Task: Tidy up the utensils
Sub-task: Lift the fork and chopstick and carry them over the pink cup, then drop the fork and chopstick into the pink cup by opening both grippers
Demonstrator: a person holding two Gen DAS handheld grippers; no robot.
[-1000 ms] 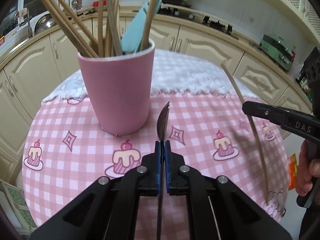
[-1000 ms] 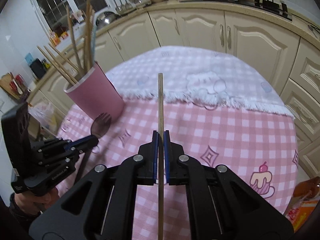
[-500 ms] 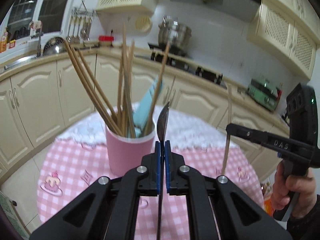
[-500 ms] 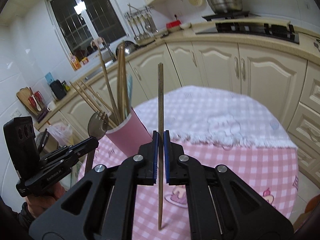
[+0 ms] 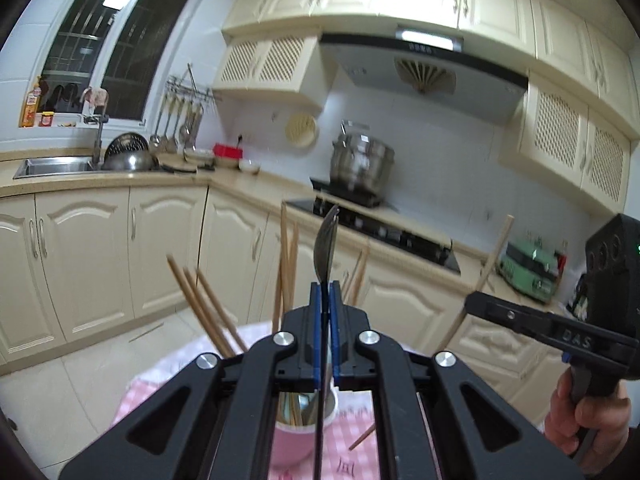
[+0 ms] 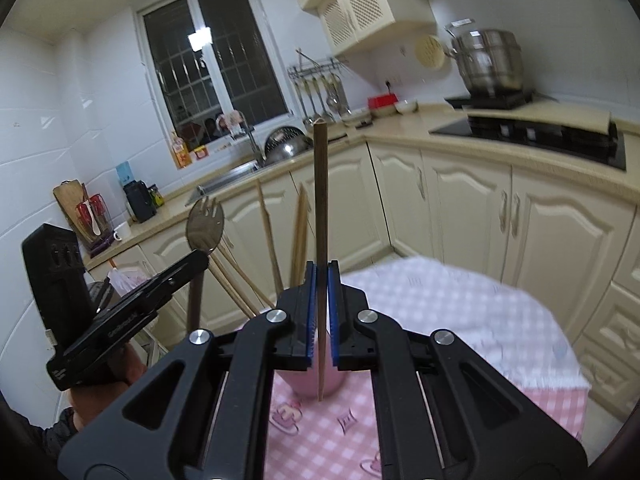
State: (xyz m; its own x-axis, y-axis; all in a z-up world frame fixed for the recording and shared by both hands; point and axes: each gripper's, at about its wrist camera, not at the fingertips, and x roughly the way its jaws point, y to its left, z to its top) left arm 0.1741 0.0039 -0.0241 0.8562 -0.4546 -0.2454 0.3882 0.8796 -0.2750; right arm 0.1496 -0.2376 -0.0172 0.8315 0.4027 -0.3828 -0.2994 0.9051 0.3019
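My left gripper [image 5: 325, 292] is shut on a metal spork [image 5: 326, 240], held upright with its head up, right above the pink cup [image 5: 304, 432]. The cup holds several wooden chopsticks [image 5: 200, 304]. My right gripper [image 6: 321, 276] is shut on a single wooden chopstick [image 6: 320, 200], held upright, its lower tip in front of the pink cup [image 6: 328, 380]. In the right wrist view the left gripper [image 6: 188, 268] and the spork [image 6: 205, 228] show at the left. In the left wrist view the right gripper [image 5: 476, 304] and its chopstick [image 5: 492, 256] show at the right.
The cup stands on a round table with a pink checked cloth [image 6: 440, 320]. Cream kitchen cabinets [image 5: 80, 260], a sink [image 5: 52, 166], a hob with a steel pot [image 5: 360, 160] ring the room behind.
Both grippers have lifted and tilted up from the table, each keeping its utensil. The left gripper now sits over the cup's mouth; the right one has come closer to the cup.
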